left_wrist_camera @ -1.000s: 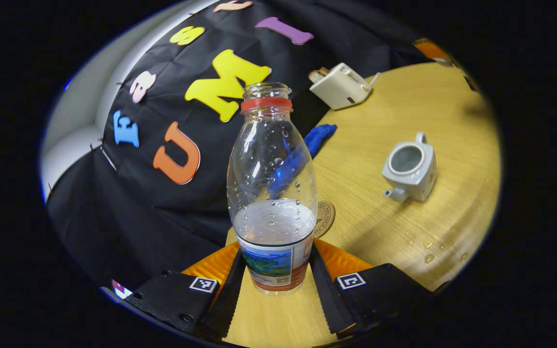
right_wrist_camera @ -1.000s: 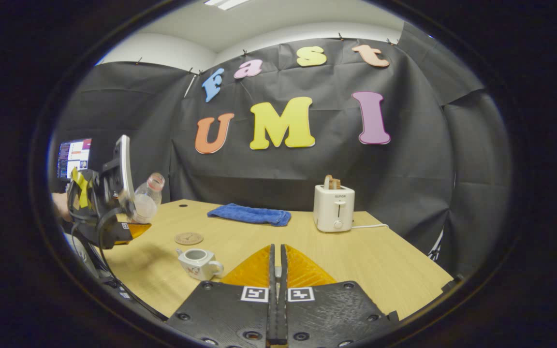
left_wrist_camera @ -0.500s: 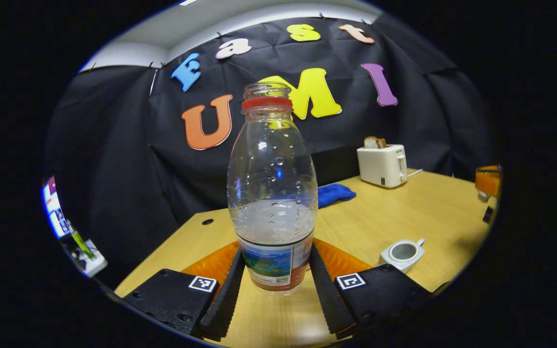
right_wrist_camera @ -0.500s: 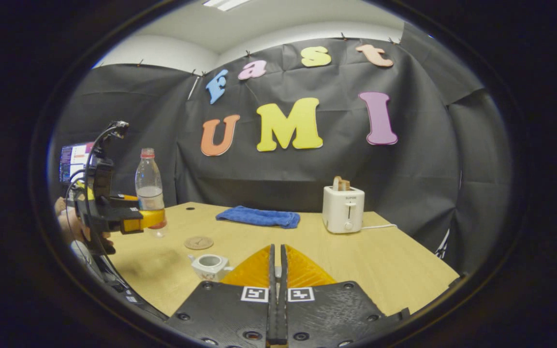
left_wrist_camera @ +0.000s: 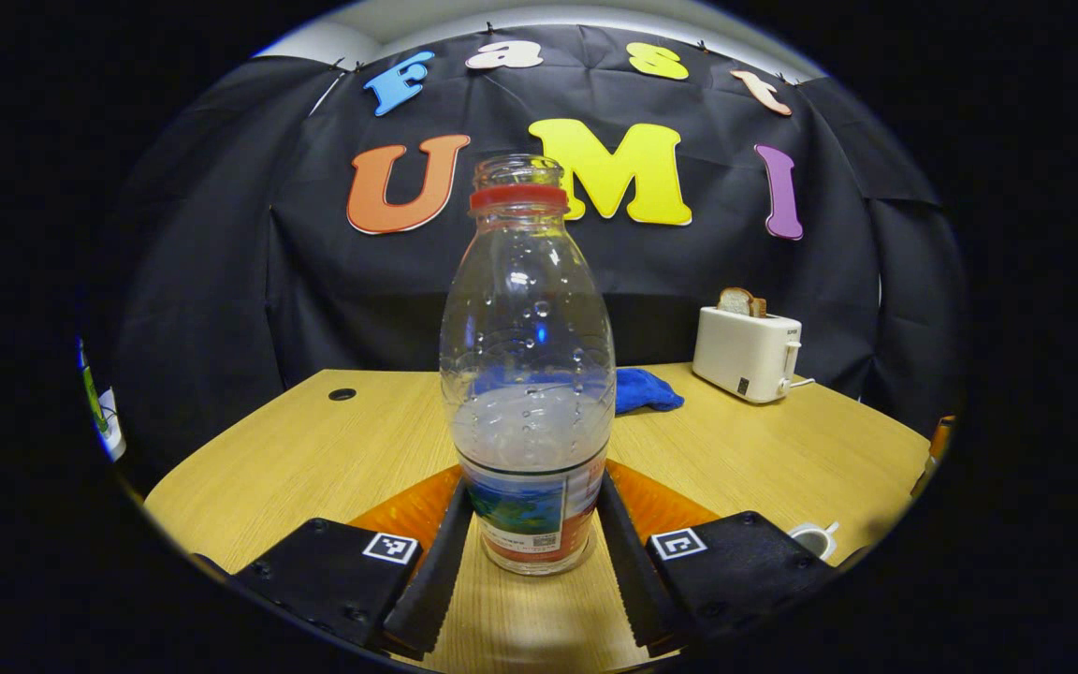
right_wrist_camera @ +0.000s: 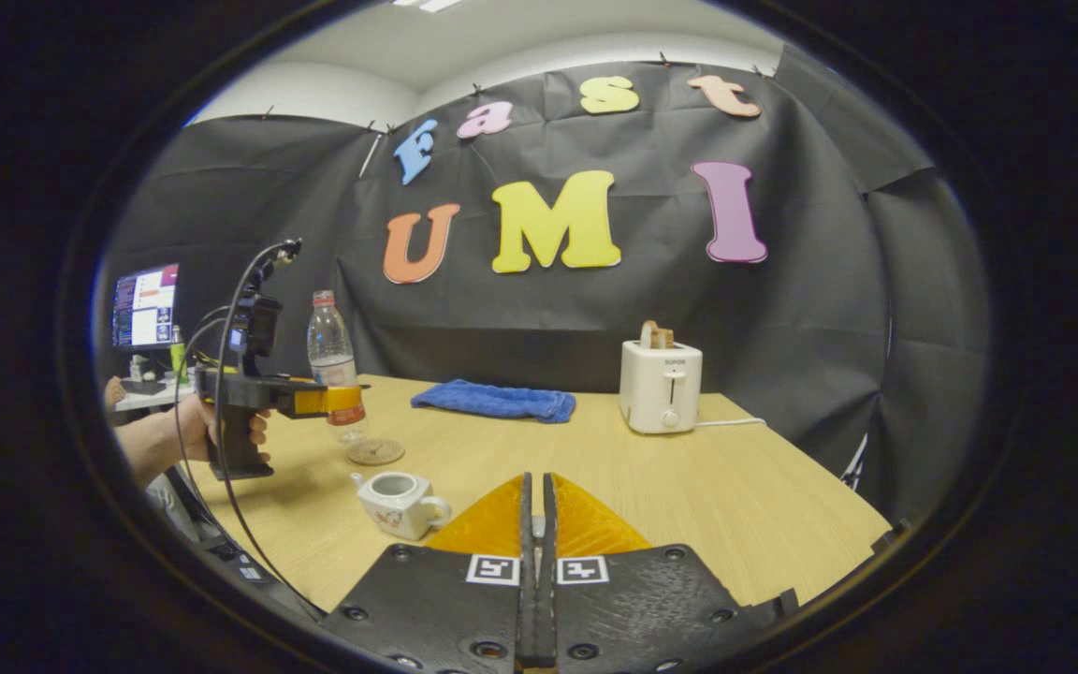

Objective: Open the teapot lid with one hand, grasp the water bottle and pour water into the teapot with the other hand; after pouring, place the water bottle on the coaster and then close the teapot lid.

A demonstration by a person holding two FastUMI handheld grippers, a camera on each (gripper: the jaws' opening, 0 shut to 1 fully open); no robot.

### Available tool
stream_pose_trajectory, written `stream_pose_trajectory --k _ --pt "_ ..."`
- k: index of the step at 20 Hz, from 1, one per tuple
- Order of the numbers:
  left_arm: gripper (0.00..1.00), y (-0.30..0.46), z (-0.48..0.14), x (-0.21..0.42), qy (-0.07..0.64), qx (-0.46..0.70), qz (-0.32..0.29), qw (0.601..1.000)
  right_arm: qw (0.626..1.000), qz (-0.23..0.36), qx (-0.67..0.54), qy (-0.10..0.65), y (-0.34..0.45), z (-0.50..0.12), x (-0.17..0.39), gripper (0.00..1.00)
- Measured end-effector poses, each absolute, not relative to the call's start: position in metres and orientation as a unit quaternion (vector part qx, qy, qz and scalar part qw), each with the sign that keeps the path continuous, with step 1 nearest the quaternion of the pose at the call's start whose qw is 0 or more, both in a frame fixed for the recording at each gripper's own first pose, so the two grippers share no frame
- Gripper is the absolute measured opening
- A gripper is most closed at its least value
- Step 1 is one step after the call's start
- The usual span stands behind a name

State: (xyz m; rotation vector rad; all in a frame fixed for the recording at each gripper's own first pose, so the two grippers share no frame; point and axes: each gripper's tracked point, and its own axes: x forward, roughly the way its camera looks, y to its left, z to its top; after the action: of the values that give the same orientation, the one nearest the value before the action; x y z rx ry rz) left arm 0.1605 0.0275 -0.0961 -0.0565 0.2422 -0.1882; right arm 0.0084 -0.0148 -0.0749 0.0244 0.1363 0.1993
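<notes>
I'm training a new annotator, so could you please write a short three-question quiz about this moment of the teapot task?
1. True or false: the water bottle is upright between the fingers of the left claw.
2. Multiple choice: the teapot is now A) closed with its lid, B) open, with no lid on it, C) lying on its side.
3. Short answer: in the right gripper view, what lies on the table just under the bottle?

Key
1. True; both fingers press on its labelled base.
2. B; its round opening shows.
3. The coaster; whether the bottle touches it cannot be told.
</notes>
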Motion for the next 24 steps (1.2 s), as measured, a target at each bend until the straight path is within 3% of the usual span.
stream_pose_trajectory --k 16,21,24 --pt "0.80 0.016 -0.123 0.184 0.153 -0.020 -0.119 0.981 0.991 0.099 0.008 0.088 -0.013 -0.091 0.021 0.00" --pt "0.98 0.016 -0.122 0.178 0.157 -0.022 -0.121 0.980 0.991 0.099 0.007 0.086 -0.011 -0.089 0.018 0.00" --pt "0.99 0.018 -0.124 0.167 0.169 -0.032 -0.122 0.978 0.991 0.102 0.006 0.084 -0.006 -0.086 0.017 0.00"
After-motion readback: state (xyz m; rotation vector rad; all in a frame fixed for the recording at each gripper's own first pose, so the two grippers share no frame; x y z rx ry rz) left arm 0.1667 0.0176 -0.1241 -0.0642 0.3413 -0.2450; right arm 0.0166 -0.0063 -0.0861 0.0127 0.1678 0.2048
